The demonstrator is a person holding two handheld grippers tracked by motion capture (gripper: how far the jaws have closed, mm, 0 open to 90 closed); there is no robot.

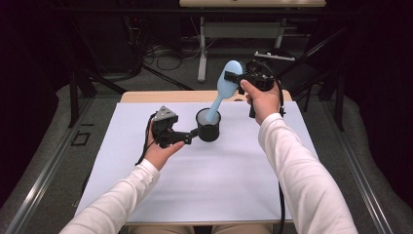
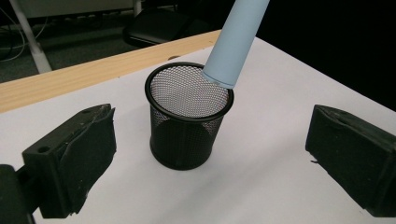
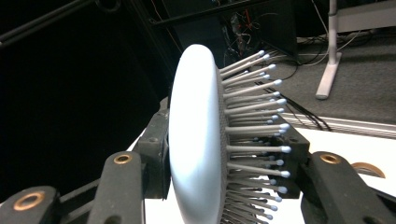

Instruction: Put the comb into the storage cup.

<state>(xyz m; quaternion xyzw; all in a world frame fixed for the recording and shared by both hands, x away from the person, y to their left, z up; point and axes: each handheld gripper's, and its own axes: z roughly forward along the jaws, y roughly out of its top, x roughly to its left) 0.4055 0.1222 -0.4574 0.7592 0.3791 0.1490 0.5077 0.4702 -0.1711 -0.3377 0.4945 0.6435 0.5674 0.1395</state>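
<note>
So the light blue hairbrush (image 1: 223, 88) is hanging tilted over the black mesh cup (image 1: 208, 125), handle end down. In the left gripper view the end of the brush's handle (image 2: 235, 44) is sitting right at the far rim of the cup (image 2: 188, 117), just about at the opening; can't tell if it's actually touching the mesh. The head end is pointing up and away toward the far side of the table.

The right gripper (image 1: 238, 78) is clamping the head of the brush. In the right gripper view you're looking straight along the edge of the brush (image 3: 198, 140), with the smooth back pressing on one pad and the bristles squashing against the other.

The left gripper (image 1: 192, 133) is sitting low on the white table sheet (image 1: 204, 180), pointing at the cup from the side. Its jaws are standing wide apart, one on each side of the cup in its own view, not touching it as far as I can see.

The cup is standing upright near the far middle of the sheet, with the wooden table edge (image 1: 146, 96) just behind.
</note>
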